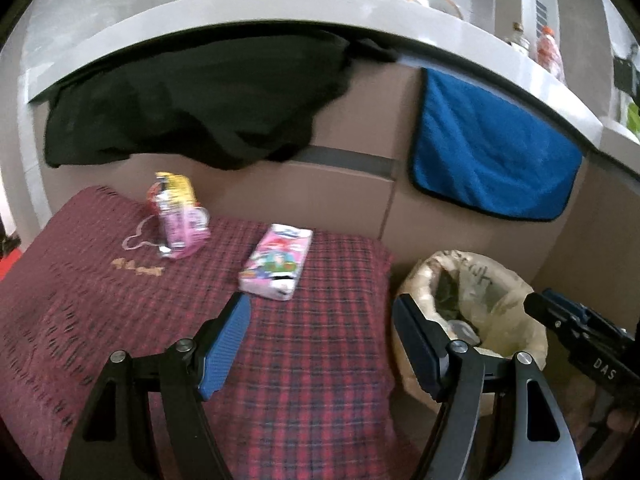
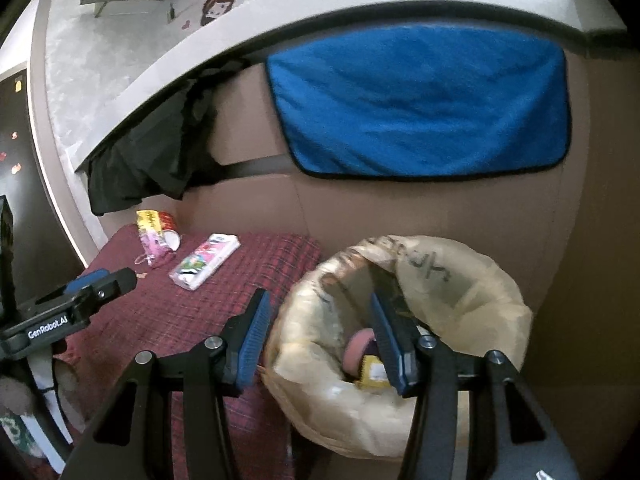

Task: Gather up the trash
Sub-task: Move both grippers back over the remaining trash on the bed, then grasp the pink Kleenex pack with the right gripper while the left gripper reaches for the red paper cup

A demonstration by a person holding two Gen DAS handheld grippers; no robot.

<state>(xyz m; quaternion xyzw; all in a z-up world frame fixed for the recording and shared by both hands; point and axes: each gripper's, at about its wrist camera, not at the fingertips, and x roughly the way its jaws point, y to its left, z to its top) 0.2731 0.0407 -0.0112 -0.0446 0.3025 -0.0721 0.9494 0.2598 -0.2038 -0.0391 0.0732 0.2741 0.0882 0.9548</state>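
The lined bin (image 2: 400, 344) fills the lower right of the right view, its floppy liner liable to snag. Both the left gripper (image 1: 320, 336) and right gripper (image 2: 320, 336) gape empty. The flat pink packet (image 1: 276, 266), mid-frame on the plaid cloth (image 1: 120, 300), may slide; the crumpled wrapper (image 1: 178, 216), upper left, could snag.

Cloth: red plaid (image 1: 312, 360), spread flat
Towel: blue (image 1: 492, 152), hanging from ledge
Garment: black (image 1: 192, 104), possibly a shirt, draped beside towel
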